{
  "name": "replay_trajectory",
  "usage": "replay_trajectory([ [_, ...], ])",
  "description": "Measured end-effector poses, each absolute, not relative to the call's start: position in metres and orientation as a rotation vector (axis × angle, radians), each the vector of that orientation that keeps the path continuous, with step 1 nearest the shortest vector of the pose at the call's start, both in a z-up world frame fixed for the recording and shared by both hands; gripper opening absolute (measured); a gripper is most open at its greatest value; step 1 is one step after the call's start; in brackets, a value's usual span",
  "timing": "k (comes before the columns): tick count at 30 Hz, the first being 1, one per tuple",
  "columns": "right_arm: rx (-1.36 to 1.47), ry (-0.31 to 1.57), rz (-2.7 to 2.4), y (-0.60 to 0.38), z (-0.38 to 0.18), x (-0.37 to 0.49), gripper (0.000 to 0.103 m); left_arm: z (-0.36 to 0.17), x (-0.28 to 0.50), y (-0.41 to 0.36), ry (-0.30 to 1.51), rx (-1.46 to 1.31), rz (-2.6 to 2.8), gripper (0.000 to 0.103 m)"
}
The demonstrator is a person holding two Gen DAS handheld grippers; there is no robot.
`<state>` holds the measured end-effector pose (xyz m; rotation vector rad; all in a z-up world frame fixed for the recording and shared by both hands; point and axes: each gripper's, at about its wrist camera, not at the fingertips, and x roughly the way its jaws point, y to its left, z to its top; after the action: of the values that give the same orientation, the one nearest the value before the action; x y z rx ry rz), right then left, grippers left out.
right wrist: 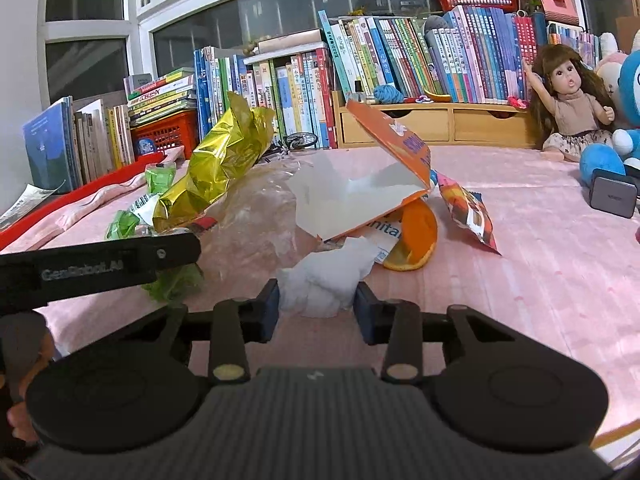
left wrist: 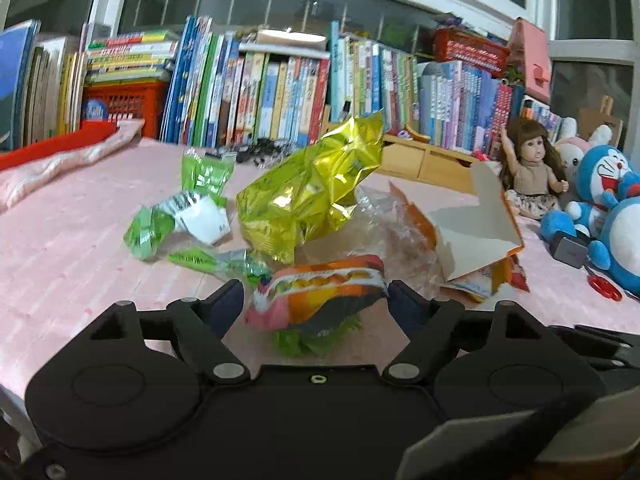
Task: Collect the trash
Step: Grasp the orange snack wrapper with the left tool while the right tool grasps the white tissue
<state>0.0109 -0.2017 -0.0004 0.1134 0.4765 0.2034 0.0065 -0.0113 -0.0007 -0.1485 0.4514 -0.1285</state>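
on the pink quilted bedspread, toward its near edge, a heap of litter lies in front of a long row of upright children's books. the left gripper has its jaws spread wide on either side of a crumpled orange, pink and black snack wrapper, which sits between the blue pads without clear contact on either side; a scrap of green leafy material shows beneath it. the right gripper has its jaws part-way open around a crumpled white tissue, the pads just beside it, though whether they press it i cannot tell. behind the tissue lies a torn orange cardboard box with a white inside, touching a curled piece of orange peel and a printed orange snack packet. a shiny crinkled gold foil bag stands tilted in the middle of the heap, beside clear crumpled plastic film and several green and white wrappers. at the far right edge sit a brown-haired doll and a blue plush toy.
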Motion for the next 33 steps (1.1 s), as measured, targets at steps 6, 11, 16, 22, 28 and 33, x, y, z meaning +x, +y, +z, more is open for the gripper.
replay_trajectory([
  [6,0.117,0.477,0.203,-0.203,-0.002,0.007,0.045,0.003,0.009,-0.005,0.465,-0.199,-0.125,0.034],
  [11,0.123,0.472,0.200,-0.204,-0.001,0.005,0.045,0.019,-0.003,-0.009,0.375,-0.151,-0.135,0.034],
  [16,0.130,0.465,0.206,-0.205,0.002,0.001,0.045,0.031,-0.013,-0.009,0.352,-0.149,-0.146,0.034],
  [22,0.129,0.457,0.216,-0.205,0.005,-0.005,0.045,0.035,-0.029,-0.008,0.340,-0.128,-0.150,0.034],
  [28,0.136,0.462,0.225,-0.206,0.006,-0.013,0.045,0.030,-0.044,-0.003,0.362,-0.138,-0.143,0.034],
  [33,0.136,0.473,0.238,-0.206,0.003,-0.022,0.045,0.023,-0.057,0.002,0.392,-0.150,-0.141,0.034],
])
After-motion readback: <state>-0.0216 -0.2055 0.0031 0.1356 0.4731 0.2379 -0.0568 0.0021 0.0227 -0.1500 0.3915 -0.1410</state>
